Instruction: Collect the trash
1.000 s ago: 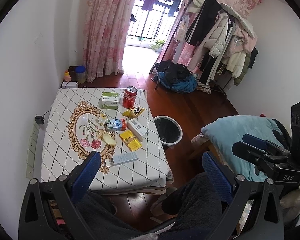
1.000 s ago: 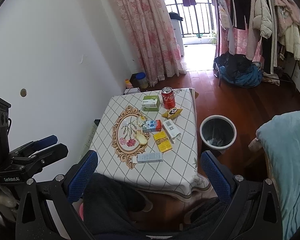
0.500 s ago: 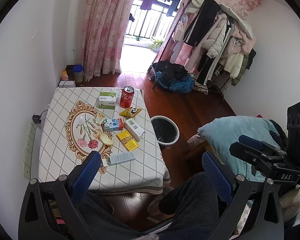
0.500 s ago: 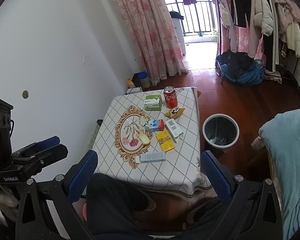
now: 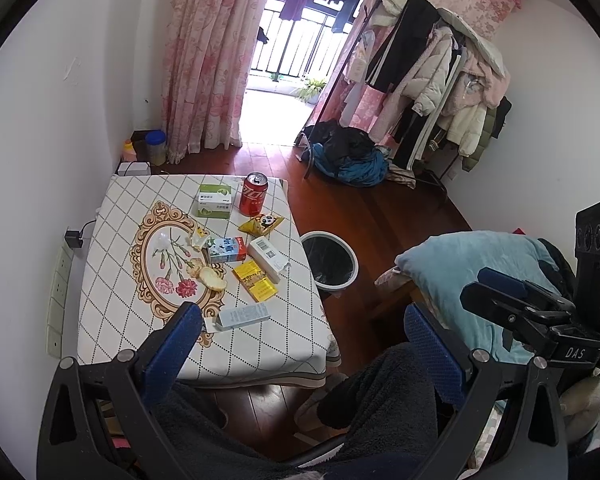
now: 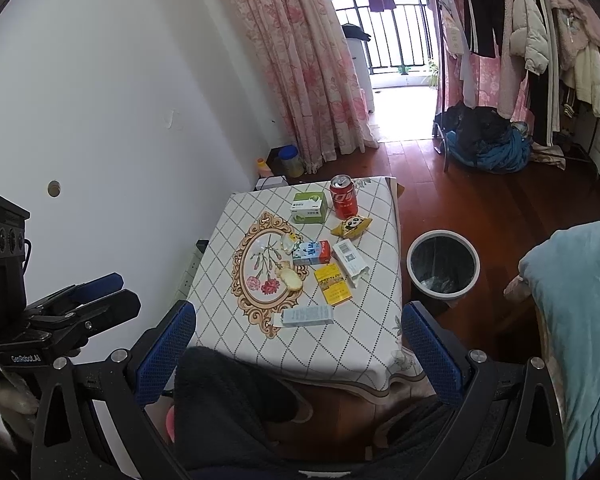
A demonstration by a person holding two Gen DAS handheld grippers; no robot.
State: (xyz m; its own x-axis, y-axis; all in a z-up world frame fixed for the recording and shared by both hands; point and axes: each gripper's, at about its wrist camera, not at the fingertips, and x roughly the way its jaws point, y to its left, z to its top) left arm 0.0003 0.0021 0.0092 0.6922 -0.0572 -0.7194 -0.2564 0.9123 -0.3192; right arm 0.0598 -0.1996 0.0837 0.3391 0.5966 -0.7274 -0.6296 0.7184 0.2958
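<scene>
A low table with a checked cloth carries the trash: a red soda can, a green box, a yellow panda wrapper, a blue-and-red milk carton, a white box, yellow packets, bread pieces and a pale blue box. A white bin with a black liner stands right of the table. My left gripper and right gripper hang open above a person's knees, well short of the table, holding nothing.
A pink curtain and balcony door lie beyond the table. A clothes rack and a heap of dark and blue clothes fill the far right. A blue blanket lies on the right. A white wall bounds the left.
Both views have shifted slightly, so the table and bin sit a little differently in frame. Nothing on the table has moved and both grippers stay open.
</scene>
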